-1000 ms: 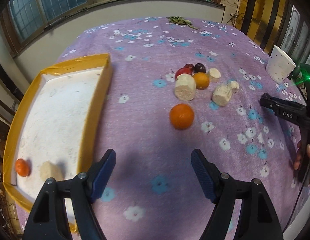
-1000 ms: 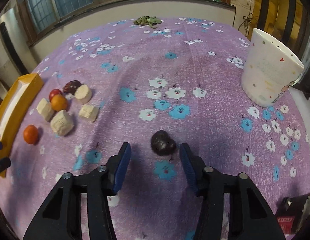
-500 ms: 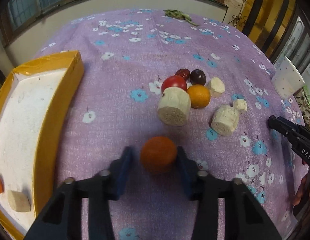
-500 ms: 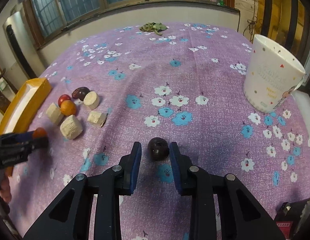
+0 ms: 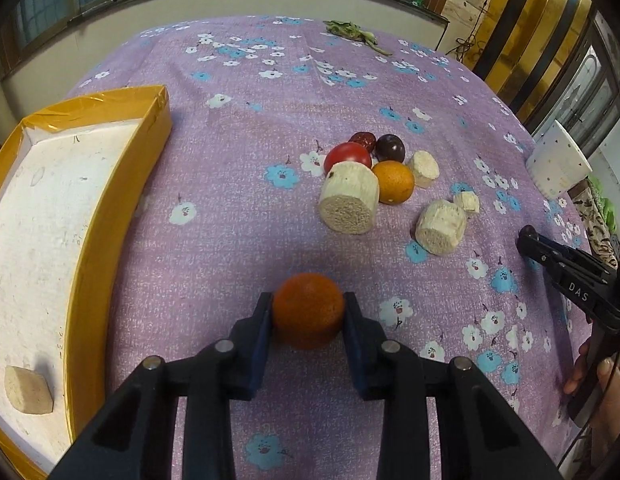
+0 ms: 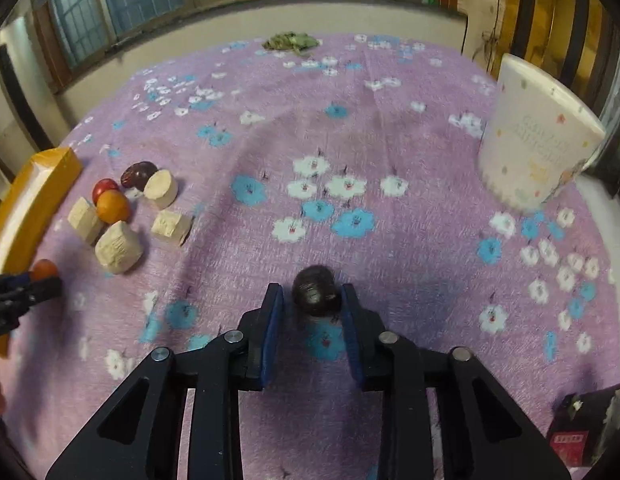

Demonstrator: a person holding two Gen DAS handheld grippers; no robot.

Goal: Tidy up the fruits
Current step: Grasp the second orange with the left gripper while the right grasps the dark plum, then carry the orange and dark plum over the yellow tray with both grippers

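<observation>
Pinching an orange fruit (image 5: 308,310) between both blue pads, the left tongs (image 5: 307,314) hold it just above or on the purple flowered tabletop (image 5: 237,200); contact with the cloth cannot be confirmed. The yellow-rimmed tray (image 5: 109,216) lies to the left of it, holding one pale chunk (image 5: 28,390) near its lower corner. Beyond the held fruit sits a cluster: a red tomato (image 5: 347,155), a dark plum (image 5: 389,147), a second orange (image 5: 393,182), a wrinkled red date (image 5: 362,139) and several pale cut cylinders (image 5: 349,203).

The right tongs (image 6: 312,312) are drawn in on a dark round fruit (image 6: 316,290), which sits at the pad tips. The right-hand pad touches it; a sliver of gap shows at the left pad. A white spotted cup (image 6: 538,148) stands well apart at the right.
</observation>
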